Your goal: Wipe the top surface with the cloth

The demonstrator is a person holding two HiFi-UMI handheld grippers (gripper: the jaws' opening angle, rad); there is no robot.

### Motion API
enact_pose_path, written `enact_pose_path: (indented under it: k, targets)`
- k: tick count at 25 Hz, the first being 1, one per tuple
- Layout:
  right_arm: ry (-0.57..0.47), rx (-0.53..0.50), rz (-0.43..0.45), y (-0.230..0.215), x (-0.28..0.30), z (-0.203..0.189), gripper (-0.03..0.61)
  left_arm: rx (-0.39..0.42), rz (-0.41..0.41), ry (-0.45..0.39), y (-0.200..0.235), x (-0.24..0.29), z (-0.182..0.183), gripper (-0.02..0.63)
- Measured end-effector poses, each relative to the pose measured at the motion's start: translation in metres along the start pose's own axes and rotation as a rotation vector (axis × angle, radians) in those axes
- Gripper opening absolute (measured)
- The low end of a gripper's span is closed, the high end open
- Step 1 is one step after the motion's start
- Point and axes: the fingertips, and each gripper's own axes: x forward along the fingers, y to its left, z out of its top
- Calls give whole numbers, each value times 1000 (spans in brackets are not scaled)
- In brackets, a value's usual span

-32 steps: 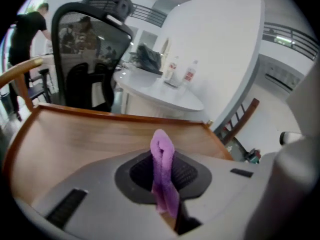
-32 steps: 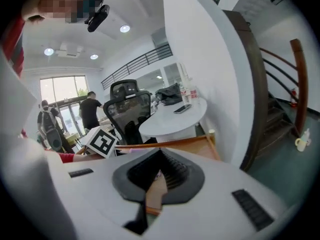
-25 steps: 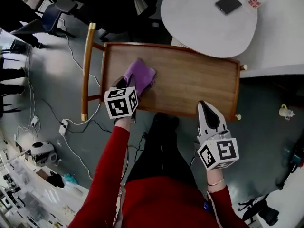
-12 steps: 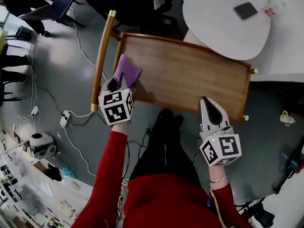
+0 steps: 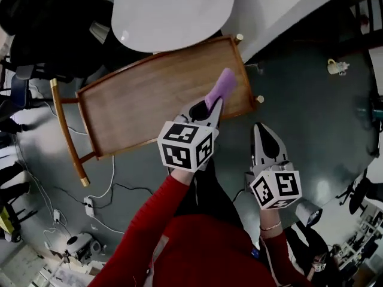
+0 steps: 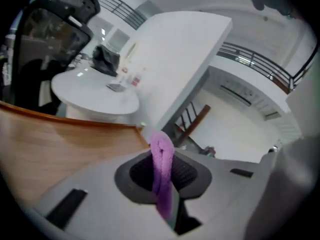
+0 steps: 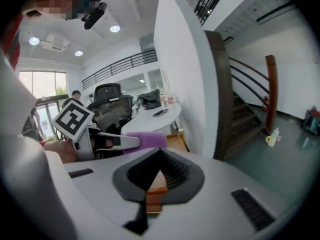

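Head view, looking steeply down: a wooden top (image 5: 149, 97) with a low raised rim lies slantwise across the middle, and a white table (image 5: 173, 11) stands beyond it. The left gripper (image 5: 209, 105) reaches over the top's right end, pinching a purple cloth (image 5: 224, 84) that sticks out past its tips, close to the near right corner. Left gripper view: the cloth (image 6: 162, 169) stands as a narrow folded strip clamped between the jaws, with bare wood off to the left. Whether the cloth is pressing on the wood cannot be told. The right gripper (image 5: 263, 137) hangs off the top, over the floor on the near side, with its jaws pressed together on nothing.

Likely risks: the cloth is bunched thin, so little fabric would meet the wood and the hard jaw tips could scrape it. So near the rim, a stroke could snag there or run off the edge. Nothing steadies the top, so a firm push might shift it.
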Motion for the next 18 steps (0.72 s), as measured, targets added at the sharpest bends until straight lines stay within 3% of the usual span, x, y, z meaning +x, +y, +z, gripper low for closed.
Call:
enact_pose_path:
  k: [3, 6, 11, 18]
  targets:
    - [-35, 55, -101, -32, -26, -2, 12, 17, -111, 77, -49, 52, -19, 51]
    - [-49, 90, -155, -47, -45, -7, 11, -10, -114, 145, -61, 80, -43, 51]
    - [-42, 88, -123, -53, -45, -8, 11, 11, -8, 200, -36, 79, -66, 51]
    - [31, 9, 76, -10, 13, -3, 12, 1, 229, 197, 58, 16, -70, 51]
